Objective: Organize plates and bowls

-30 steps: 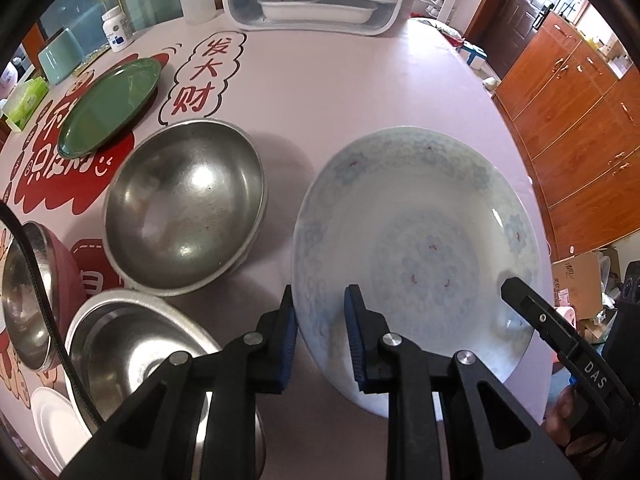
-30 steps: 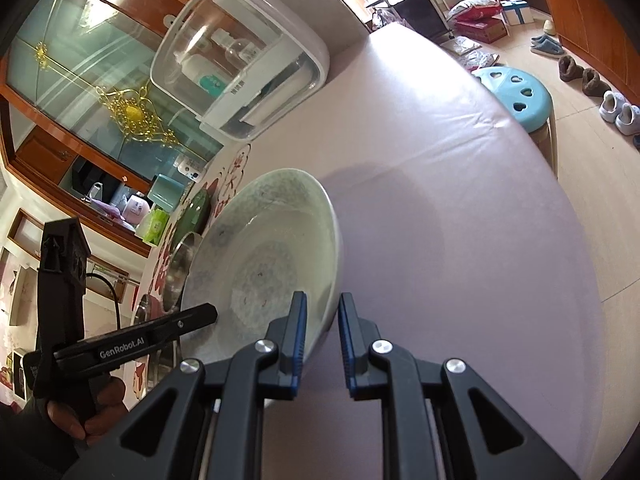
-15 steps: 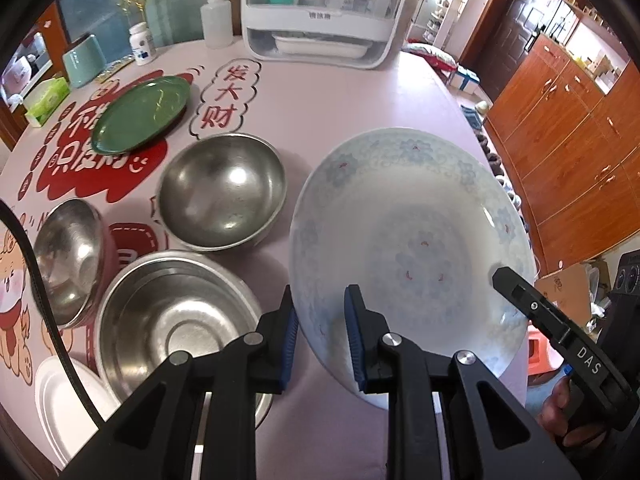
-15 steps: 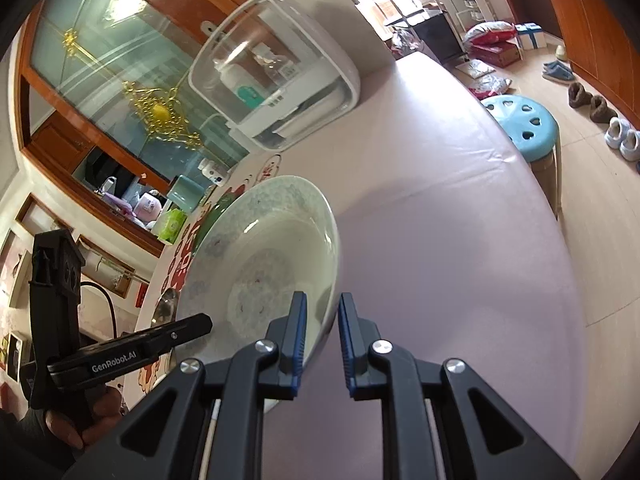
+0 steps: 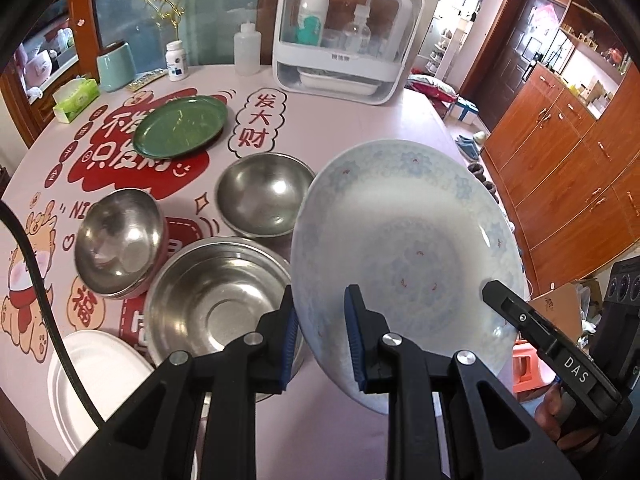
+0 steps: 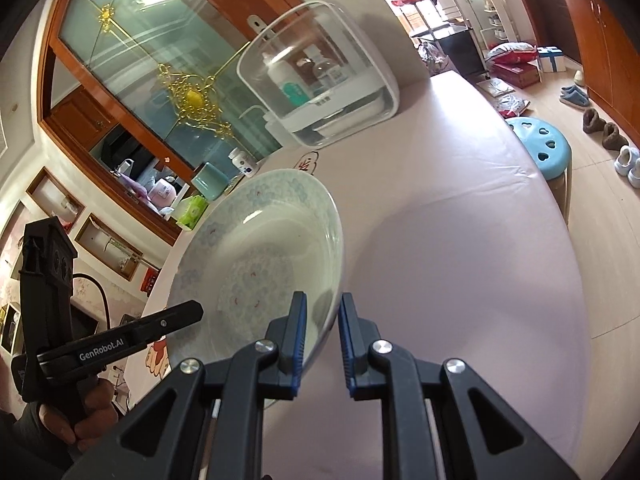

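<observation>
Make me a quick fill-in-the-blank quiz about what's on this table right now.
1. Both grippers, left and right, grip one floral ____.
2. The number of steel bowls on the table is ____.
3. The plate on the red lettering is ____ in colour.

Missing words: plate; three; green

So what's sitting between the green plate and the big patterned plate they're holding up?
A steel bowl sits between the green plate and the patterned plate, in the left wrist view.
</observation>
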### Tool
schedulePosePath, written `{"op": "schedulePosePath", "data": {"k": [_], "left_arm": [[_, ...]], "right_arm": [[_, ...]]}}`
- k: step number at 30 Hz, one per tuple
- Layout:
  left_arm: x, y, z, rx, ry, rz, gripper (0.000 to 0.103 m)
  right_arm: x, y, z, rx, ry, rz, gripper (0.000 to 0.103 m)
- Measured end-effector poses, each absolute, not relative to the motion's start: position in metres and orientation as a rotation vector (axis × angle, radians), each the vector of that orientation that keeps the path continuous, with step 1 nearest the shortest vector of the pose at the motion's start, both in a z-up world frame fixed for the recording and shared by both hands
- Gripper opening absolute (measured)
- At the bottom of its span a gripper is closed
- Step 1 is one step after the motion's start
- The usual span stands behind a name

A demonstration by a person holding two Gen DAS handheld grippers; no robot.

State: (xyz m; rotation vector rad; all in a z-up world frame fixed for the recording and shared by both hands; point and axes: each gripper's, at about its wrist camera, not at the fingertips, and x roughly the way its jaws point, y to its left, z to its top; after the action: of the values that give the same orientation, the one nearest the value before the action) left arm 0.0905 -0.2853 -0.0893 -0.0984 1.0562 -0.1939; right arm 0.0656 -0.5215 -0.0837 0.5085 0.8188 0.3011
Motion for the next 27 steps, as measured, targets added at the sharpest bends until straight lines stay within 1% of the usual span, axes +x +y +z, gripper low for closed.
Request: {"op": "schedulePosePath", "data": {"k": [9,27], "left_arm": [[0.063,-0.256,-0.071,-0.095,1.016,-0.201,0.021],[0.016,-0.166,-0.064,-0.100,1.011,-0.213,0.021]], "right_arm": [[0.045,-0.493,-0.077,0.512,0.815,0.317,0.015],[-0.003,-0.406,-0.068,0.504,0.810,0.321,0.015]]}}
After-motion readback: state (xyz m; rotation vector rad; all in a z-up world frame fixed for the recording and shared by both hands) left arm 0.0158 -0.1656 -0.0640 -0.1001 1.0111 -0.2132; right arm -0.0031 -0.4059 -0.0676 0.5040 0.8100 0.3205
